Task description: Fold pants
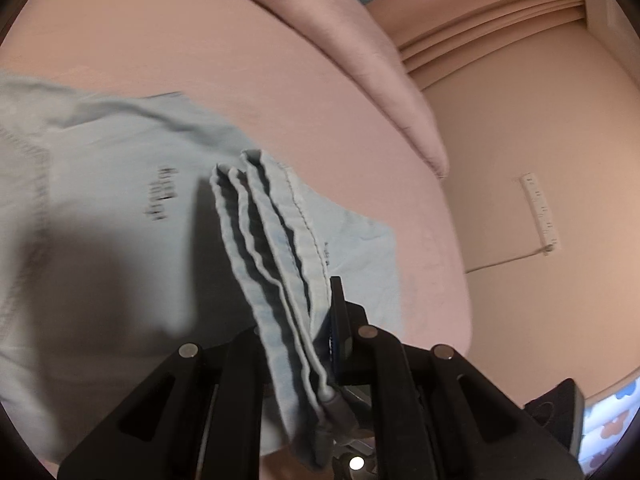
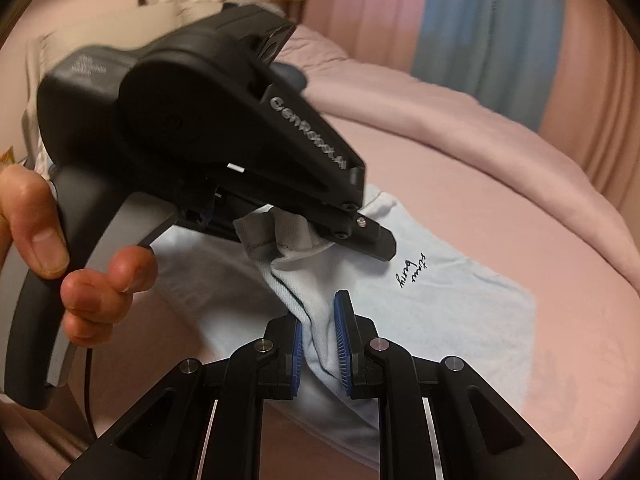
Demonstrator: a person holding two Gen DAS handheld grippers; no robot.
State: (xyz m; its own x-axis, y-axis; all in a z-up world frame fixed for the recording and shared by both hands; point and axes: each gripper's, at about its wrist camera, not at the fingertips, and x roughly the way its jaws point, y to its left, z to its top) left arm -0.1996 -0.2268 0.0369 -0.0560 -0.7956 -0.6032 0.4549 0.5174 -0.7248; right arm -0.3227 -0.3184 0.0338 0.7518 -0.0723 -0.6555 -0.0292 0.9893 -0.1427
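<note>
Soft, matt pale-blue cloth pants (image 2: 460, 300), terry-like and stitched at the hems, clamped in matt black plastic left gripper (image 1: 320, 344). Ribbed blue rubbery pads (image 2: 341, 344) on right gripper (image 2: 320, 356). Beneath, smooth matt pink bed sheet (image 1: 200, 40).

The left gripper (image 1: 316, 344) is sitting at the bottom centre of its view, jaws pinched together. The right gripper (image 2: 320, 344) is at the lower centre of its own view, blue pads (image 2: 342, 344) slightly apart. A hand (image 2: 52, 256) is gripping a handle at the left.
</note>
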